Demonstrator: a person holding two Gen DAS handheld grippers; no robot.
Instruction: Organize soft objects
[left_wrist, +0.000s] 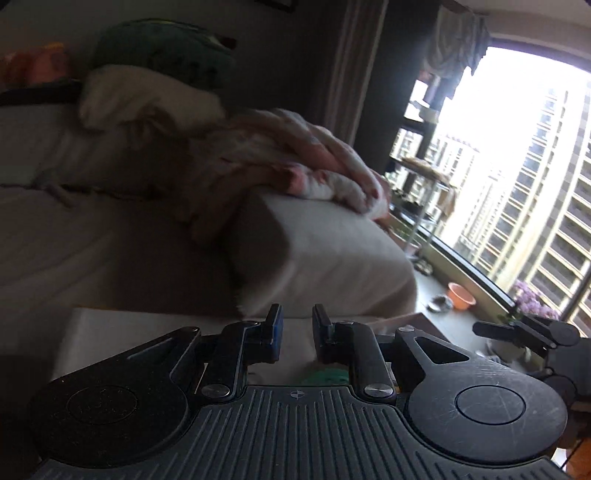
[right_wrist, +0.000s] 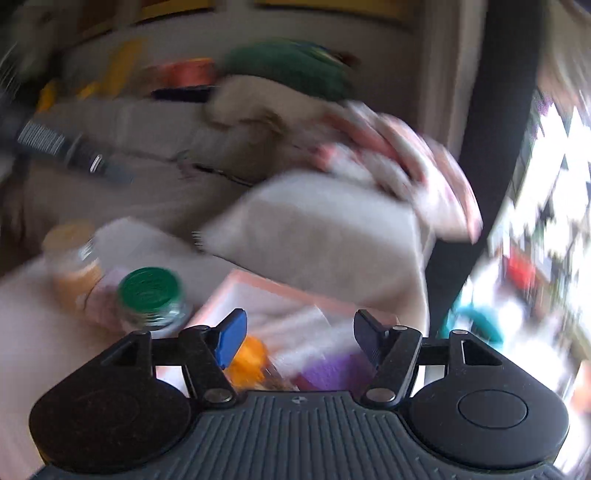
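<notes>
Blue rubber pads line the inner faces of both grippers. The left gripper (left_wrist: 297, 325) has its jaws drawn close, only a narrow gap between them and nothing in it. The right gripper (right_wrist: 299, 334) stands about half open, also empty; its view is smeared by motion blur.

Just below and ahead of the right gripper sits a pink tray (right_wrist: 258, 295) on the table (right_wrist: 44, 332), with an orange-capped bottle (right_wrist: 251, 356) and a purple item I cannot identify in it. To its left stand a green-lidded jar (right_wrist: 151, 297) and an amber bottle (right_wrist: 75, 273).

Beyond both grippers, well apart from the fingertips, lies the pale cushion (left_wrist: 325, 254) on the sofa (left_wrist: 55, 240), and draped over its far upper edge is the pink-and-white blanket (left_wrist: 295, 166). Further back, up and to the left, a cream plush pillow (left_wrist: 140, 96) and a green cushion (left_wrist: 162, 48) lean together.

By my judgement the blanket is light, limp and bulky: it will sag and trail from any single pinch, so each gripper should take a bunched fold or a hem, spread apart, with jaws opened wider first. The pale cushion looks light and springy; a corner or seam edge offers the pads a thin purchase, since its body seems too thick to span. Nothing here looks fragile, though trailing cloth could sweep the jars nearby.
</notes>
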